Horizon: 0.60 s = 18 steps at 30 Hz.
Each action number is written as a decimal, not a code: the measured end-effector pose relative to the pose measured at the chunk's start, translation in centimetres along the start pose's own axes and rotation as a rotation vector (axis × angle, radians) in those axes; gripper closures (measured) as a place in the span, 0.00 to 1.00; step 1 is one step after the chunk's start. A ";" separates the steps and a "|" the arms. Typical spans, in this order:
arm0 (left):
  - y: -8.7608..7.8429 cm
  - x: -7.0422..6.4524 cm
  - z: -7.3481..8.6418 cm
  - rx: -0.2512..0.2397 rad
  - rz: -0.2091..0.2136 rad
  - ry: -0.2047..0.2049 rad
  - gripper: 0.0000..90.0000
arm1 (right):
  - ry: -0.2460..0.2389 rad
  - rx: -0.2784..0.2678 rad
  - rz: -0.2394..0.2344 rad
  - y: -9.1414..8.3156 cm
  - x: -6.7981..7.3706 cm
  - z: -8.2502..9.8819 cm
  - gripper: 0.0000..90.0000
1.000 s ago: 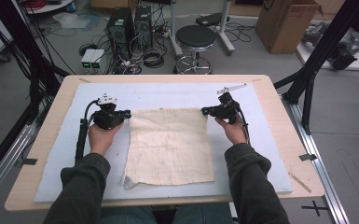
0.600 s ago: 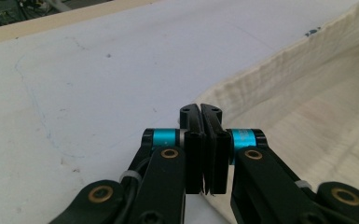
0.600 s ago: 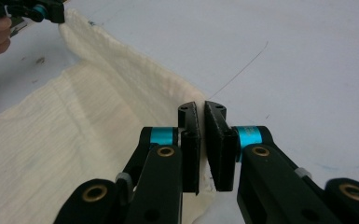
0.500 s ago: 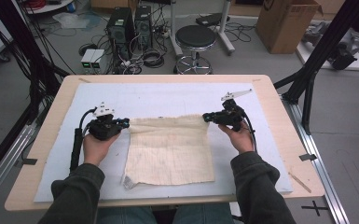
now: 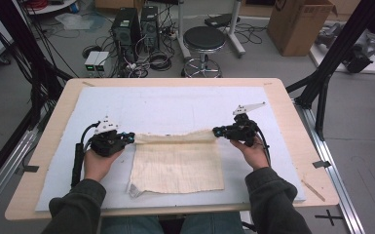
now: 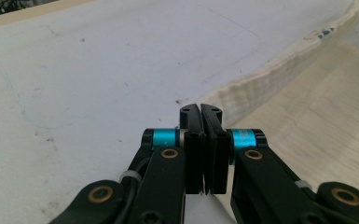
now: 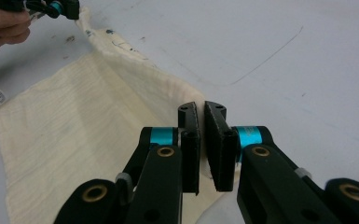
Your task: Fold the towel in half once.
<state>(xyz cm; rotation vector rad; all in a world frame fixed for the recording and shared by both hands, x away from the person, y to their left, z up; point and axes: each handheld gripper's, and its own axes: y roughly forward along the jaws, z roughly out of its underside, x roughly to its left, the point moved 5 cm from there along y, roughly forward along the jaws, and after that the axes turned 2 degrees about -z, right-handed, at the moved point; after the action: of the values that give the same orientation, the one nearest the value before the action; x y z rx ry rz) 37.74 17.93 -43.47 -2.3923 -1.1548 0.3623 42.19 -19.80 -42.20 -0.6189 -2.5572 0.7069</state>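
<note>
Folding in hand: cream cloth [image 5: 178, 163] lies mid-table on the white mat [image 5: 175, 105], far edge lifted toward the person.
Left gripper [image 5: 129, 138]: jaws clamped on the far-left corner.
Right gripper [image 5: 217, 131]: jaws pinched on the far-right corner; the cloth passes between the pads in the right gripper view.
Near edge: flat, one corner slightly curled.
Risk: uneven pull by either hand would likely skew the fold line.
Risk: a thin pinch could slip, dropping a corner and bunching the cloth.

A wooden table [image 5: 44, 161] carries a white mat [image 5: 175, 105] (cream cloth [image 5: 178, 163] lying on it).
</note>
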 end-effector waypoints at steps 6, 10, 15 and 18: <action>-0.8 -0.8 0.6 -0.007 0.017 0.021 0.97 | -0.014 0.019 -0.011 -0.2 1.0 1.1 0.94; -1.4 -1.3 1.1 -0.002 0.028 0.036 0.97 | -0.028 0.027 -0.018 -0.2 1.5 1.7 0.94; -2.2 -2.0 1.6 -0.010 0.044 0.055 0.97 | -0.036 0.036 -0.023 -0.4 2.2 2.4 0.94; -2.5 -2.4 2.2 -0.001 0.052 0.062 0.97 | -0.035 0.036 -0.026 -0.6 2.6 2.9 0.94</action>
<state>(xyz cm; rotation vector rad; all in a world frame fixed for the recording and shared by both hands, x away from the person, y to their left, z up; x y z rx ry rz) 33.69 18.06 -44.01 -2.4205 -1.0678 0.3018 38.46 -20.00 -43.40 -0.5648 -2.5741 0.7589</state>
